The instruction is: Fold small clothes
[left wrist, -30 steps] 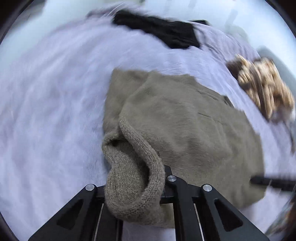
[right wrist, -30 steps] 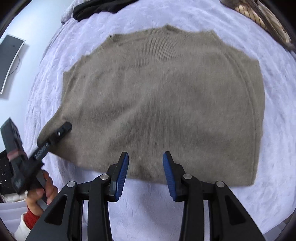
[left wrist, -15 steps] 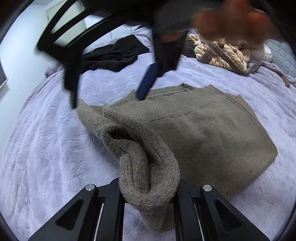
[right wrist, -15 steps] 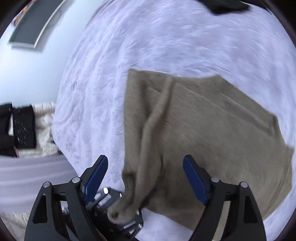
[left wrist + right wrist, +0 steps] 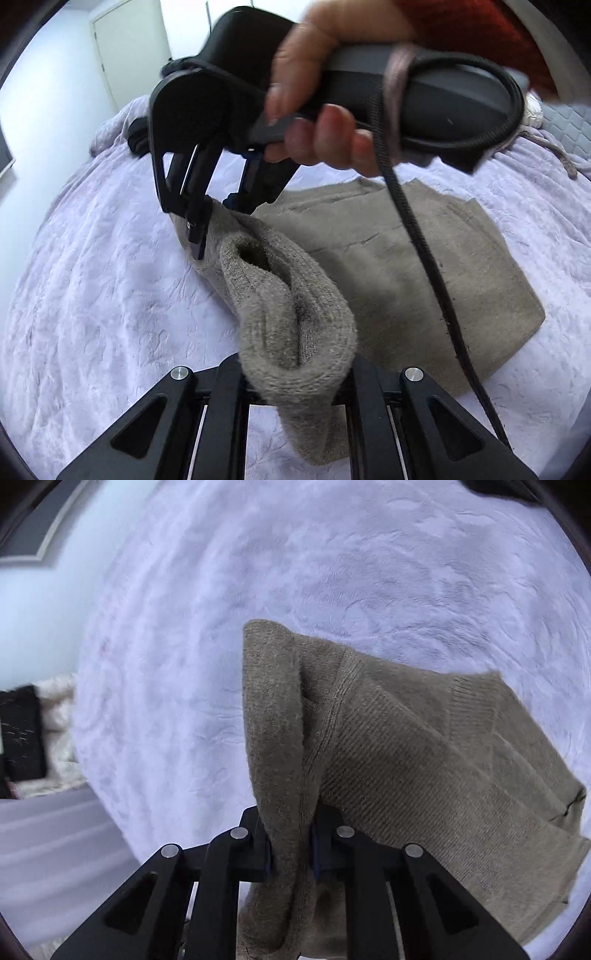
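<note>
A taupe knitted sweater [image 5: 406,266] lies flat on the lilac bedspread [image 5: 92,295]. Its left sleeve is lifted off the bed. My left gripper [image 5: 295,384] is shut on the ribbed cuff [image 5: 288,314]. Further up the same sleeve, my right gripper [image 5: 216,221] comes down from above, held by a person's hand [image 5: 321,92]. In the right wrist view the right gripper [image 5: 291,849] has its jaws closing, and the blue pads press a fold of the sleeve [image 5: 277,738] between them. The sweater's body [image 5: 424,768] spreads to the right.
A black garment [image 5: 136,136] lies at the far side of the bed. The right gripper's black cable [image 5: 424,258] hangs across the sweater. In the right wrist view the bed's edge [image 5: 99,775] runs down the left side, with a black and cream heap [image 5: 33,738] beyond it.
The right gripper left the sweater's hem, swung over to the lifted sleeve, opened wide and closed on it. The left gripper raised and rolled the cuff a little.
</note>
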The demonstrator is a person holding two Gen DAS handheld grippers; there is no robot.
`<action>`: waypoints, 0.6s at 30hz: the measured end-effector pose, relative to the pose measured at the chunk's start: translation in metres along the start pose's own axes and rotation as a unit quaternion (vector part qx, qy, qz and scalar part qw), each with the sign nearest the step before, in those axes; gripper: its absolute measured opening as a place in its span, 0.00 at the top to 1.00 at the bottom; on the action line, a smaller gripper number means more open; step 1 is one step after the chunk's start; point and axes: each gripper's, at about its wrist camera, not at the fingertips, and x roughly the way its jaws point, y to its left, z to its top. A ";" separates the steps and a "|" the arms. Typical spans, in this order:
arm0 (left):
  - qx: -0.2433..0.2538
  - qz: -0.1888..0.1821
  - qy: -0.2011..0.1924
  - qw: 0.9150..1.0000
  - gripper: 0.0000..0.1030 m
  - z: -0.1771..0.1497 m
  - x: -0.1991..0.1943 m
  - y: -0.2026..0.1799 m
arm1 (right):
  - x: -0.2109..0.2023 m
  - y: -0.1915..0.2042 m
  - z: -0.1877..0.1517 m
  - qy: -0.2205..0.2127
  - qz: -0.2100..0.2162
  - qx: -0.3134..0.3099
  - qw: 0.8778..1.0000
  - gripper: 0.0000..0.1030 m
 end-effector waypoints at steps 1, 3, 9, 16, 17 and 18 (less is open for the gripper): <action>0.007 -0.005 -0.005 1.000 0.90 0.005 -0.004 -0.006 | -0.014 -0.007 -0.008 -0.017 0.026 0.004 1.000 0.85; 0.023 -0.015 -0.016 0.999 0.90 0.017 -0.012 -0.019 | -0.039 -0.022 -0.022 -0.046 0.069 0.015 0.996 0.85; 0.085 -0.050 -0.055 0.994 0.90 0.056 -0.033 -0.075 | -0.127 -0.086 -0.087 -0.160 0.140 0.046 0.976 0.84; 0.190 -0.110 -0.065 0.973 0.90 0.068 -0.028 -0.164 | -0.186 -0.188 -0.172 -0.250 0.153 0.106 0.950 0.84; 0.199 -0.118 -0.057 0.971 0.90 0.066 -0.022 -0.175 | -0.185 -0.203 -0.184 -0.254 0.151 0.117 0.948 0.84; 0.207 -0.126 -0.047 0.969 0.90 0.063 -0.015 -0.183 | -0.181 -0.219 -0.195 -0.256 0.148 0.130 0.946 0.84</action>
